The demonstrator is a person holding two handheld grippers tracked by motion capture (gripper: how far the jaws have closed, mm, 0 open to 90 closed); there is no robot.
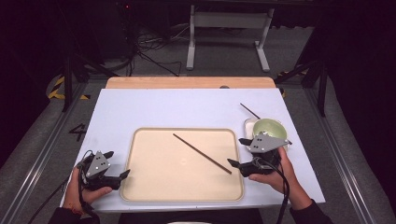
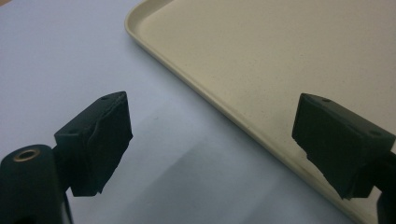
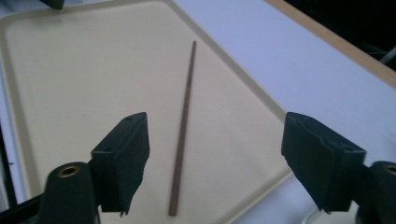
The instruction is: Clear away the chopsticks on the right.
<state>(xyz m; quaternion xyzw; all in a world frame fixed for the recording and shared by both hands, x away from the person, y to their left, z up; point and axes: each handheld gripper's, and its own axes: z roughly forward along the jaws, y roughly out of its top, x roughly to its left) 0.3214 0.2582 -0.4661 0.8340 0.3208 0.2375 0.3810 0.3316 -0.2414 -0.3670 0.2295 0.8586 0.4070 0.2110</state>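
Lying diagonally on the tray (image 1: 140, 186), one chopstick (image 1: 201, 153) sits just beside the right hand-held gripper (image 1: 239, 151), whose jaws gape, apparently for picking it up. At the tray's left rim, the left hand-held gripper (image 1: 116, 164) waits with jaws apart, holding nothing.

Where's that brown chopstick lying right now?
In the high view the chopstick lies slantwise on the beige tray, toward its right side, its near end just ahead of the open right gripper.

Green bowl (image 1: 269, 127) at white table's (image 1: 154, 107) right edge, second chopstick (image 1: 250, 110) behind.

Digit "4" marked on floor (image 1: 77, 132), left of table (image 1: 116, 107).
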